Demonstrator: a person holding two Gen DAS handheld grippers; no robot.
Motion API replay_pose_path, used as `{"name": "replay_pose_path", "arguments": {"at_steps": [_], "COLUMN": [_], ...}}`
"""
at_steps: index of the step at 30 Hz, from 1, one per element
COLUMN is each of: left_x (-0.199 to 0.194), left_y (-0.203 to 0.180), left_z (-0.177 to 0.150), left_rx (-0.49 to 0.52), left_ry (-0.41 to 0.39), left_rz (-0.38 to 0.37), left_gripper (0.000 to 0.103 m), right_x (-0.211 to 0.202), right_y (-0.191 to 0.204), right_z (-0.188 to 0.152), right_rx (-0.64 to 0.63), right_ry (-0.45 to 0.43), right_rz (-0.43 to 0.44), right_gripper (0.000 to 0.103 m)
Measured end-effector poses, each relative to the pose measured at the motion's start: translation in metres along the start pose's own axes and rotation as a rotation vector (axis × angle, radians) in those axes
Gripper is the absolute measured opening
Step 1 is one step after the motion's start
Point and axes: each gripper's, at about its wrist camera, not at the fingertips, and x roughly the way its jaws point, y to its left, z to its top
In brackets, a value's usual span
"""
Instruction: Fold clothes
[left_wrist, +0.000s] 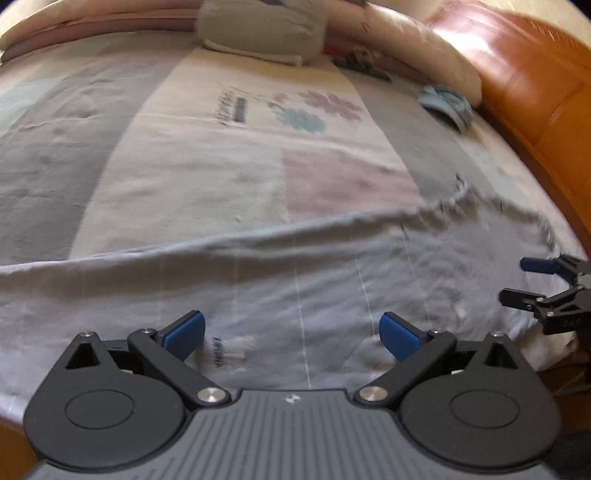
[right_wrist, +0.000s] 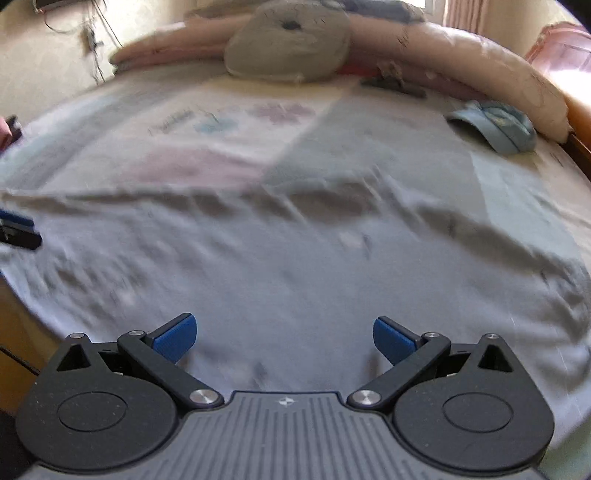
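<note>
Garment (left_wrist: 295, 266) flat — right tongs (left_wrist: 532, 284) wide in left view

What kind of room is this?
Most likely a bedroom: a wide bed with a patchwork flowered sheet, pillows along the far side, and an orange padded headboard. A pale garment lies spread on the bed.
</note>
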Motion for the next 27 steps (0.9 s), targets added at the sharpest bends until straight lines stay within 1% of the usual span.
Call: {"name": "replay_pose_path", "arguments": {"at_steps": [1, 2, 4, 5, 7, 10, 12, 13, 15, 17, 21, 24, 27], "left_x": [-0.004, -0.006, -0.005, -0.005, -0.014, -0.04, -0.059, -0.067, -0.078, -0.084, -0.095, -0.096, -0.093], "left_y": [0.004, 0.01, 0.022, 0.029, 0.044, 0.066, 0.083, 0.092, 0.109, 0.126, 0.149, 0.166, 0.178], "left_z": [0.001, 0.0, -0.006, -0.01, -0.014, -0.015, -0.02, -0.025, -0.035, -0.046, -0.071, -0.087, -0.096], "left_rx": [-0.015, -0.028, -0.042, -0.049, -0.068, -0.123, -0.188, -0.232, -0.327, -0.422, -0.583, -0.701, -0.76], "left_ry": [-0.019, -0.024, 0.0, 0.019, 0.014, -0.047, -0.103, -0.131, -0.17, -0.199, -0.27, -0.325, -0.348], "left_rz": [-0.004, 0.008, 0.05, 0.076, 0.103, 0.126, 0.129, 0.124, 0.106, 0.092, 0.067, 0.018, -0.003], "left_gripper": [0.1, 0.1, 0.1, 0.1, 0.1, 0.1, 0.1, 0.1, 0.1, 0.1, 0.1, 0.1, 0.1], "right_x": [0.001, 0.002, 0.008, 0.014, 0.026, 0.042, 0.042, 0.042, 0.047, 0.053, 0.058, 0.063, 0.064], "right_y": [0.007, 0.015, 0.031, 0.039, 0.055, 0.08, 0.094, 0.102, 0.117, 0.132, 0.156, 0.174, 0.191], "right_z": [0.008, 0.014, 0.024, 0.027, 0.033, 0.043, 0.051, 0.055, 0.063, 0.071, 0.085, 0.092, 0.099], "right_rx": [-0.004, -0.014, -0.042, -0.055, -0.075, -0.096, -0.103, -0.11, -0.135, -0.164, -0.197, -0.235, -0.271], "right_ry": [-0.023, -0.041, -0.055, -0.048, -0.029, 0.004, -0.012, -0.018, -0.015, -0.005, -0.002, 0.001, 0.001], "right_rz": [0.017, 0.036, 0.061, 0.061, 0.069, 0.097, 0.169, 0.202, 0.224, 0.25, 0.33, 0.355, 0.376], "right_gripper": [0.103, 0.103, 0.103, 0.103, 0.103, 0.103, 0.103, 0.103, 0.103, 0.103, 0.103, 0.103, 0.103]}}
